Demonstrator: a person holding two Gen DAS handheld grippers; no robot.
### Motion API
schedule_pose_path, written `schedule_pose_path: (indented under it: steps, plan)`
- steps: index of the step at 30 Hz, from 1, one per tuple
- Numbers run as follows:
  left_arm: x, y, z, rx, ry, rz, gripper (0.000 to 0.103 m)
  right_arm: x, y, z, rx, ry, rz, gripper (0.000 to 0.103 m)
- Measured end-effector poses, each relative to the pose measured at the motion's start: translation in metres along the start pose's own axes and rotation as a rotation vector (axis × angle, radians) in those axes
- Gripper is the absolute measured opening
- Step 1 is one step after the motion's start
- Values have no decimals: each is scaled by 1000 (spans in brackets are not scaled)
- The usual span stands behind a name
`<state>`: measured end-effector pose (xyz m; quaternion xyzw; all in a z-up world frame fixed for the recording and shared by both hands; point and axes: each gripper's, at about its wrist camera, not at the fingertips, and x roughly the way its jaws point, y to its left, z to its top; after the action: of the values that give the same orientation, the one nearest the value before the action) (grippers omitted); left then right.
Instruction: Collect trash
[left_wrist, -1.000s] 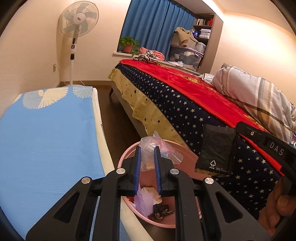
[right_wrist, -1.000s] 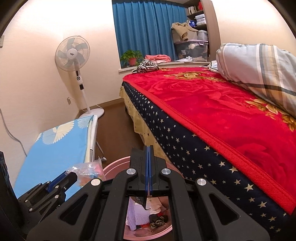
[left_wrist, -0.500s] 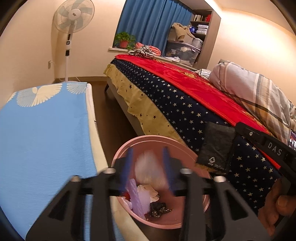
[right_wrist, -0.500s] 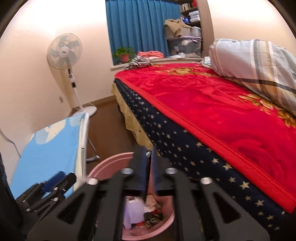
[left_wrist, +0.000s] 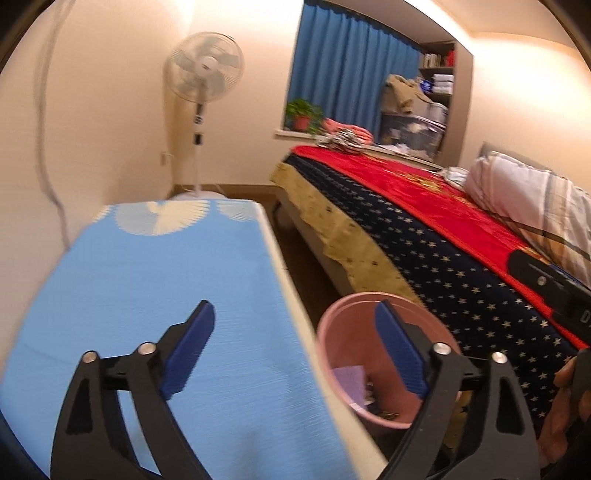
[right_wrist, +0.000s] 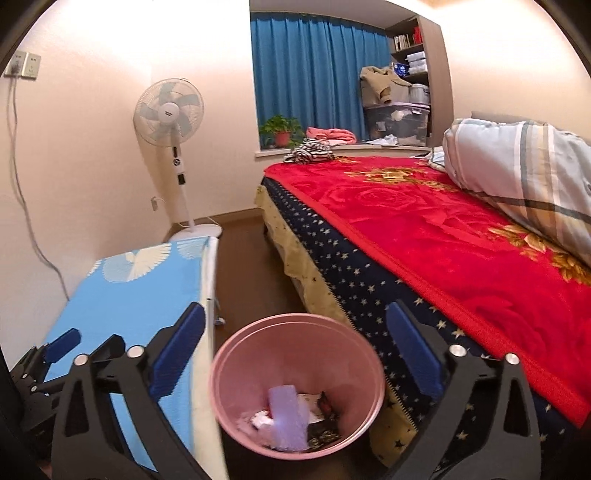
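Observation:
A pink bin (right_wrist: 295, 332) stands on the floor between the blue board and the bed; it also shows in the left wrist view (left_wrist: 354, 302). Inside lie a purple packet (right_wrist: 286, 410), white scraps and a dark wrapper. My right gripper (right_wrist: 295, 343) is open and empty, above the bin. My left gripper (left_wrist: 295, 339) is open and empty, over the blue board's edge beside the bin. The left gripper's fingers (right_wrist: 62, 341) show at the lower left of the right wrist view.
A blue-covered board (left_wrist: 159, 295) lies on the left. A bed with a red blanket (right_wrist: 424, 229) and a star-patterned sheet fills the right, with a striped pillow (right_wrist: 528, 166). A standing fan (right_wrist: 170, 110) is by the wall. Brown floor (right_wrist: 251, 273) runs between them.
Both grippers opened. The left one let go of a clear plastic bag and the right one of a dark wrapper, over the bin. Both views lifted and swung a little left.

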<state>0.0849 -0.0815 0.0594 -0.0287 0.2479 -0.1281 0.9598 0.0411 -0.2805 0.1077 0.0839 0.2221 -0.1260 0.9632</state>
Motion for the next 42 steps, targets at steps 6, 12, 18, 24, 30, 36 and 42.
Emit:
schedule_pose_path:
  steps: [6, 12, 18, 24, 30, 36, 42]
  plan:
    - [-30, 21, -12, 6, -13, 102, 93, -12, 24, -14, -50, 0, 52, 98]
    - [-48, 42, -35, -12, 0, 214, 95, -16, 45, -36, -91, 2, 64, 98]
    - [-57, 56, -55, -31, 9, 281, 95, -13, 61, -52, -113, 21, 83, 98]
    - [-63, 67, -59, -58, 14, 314, 95, -12, 72, -63, -133, 34, 113, 98]
    - [-63, 74, -62, -96, 26, 302, 95, -12, 76, -72, -131, 50, 119, 98]
    - [-61, 78, -65, -110, 32, 302, 95, -7, 81, -81, -122, 80, 123, 98]
    - [-62, 84, -66, -130, 32, 304, 95, -5, 86, -85, -132, 84, 126, 98]
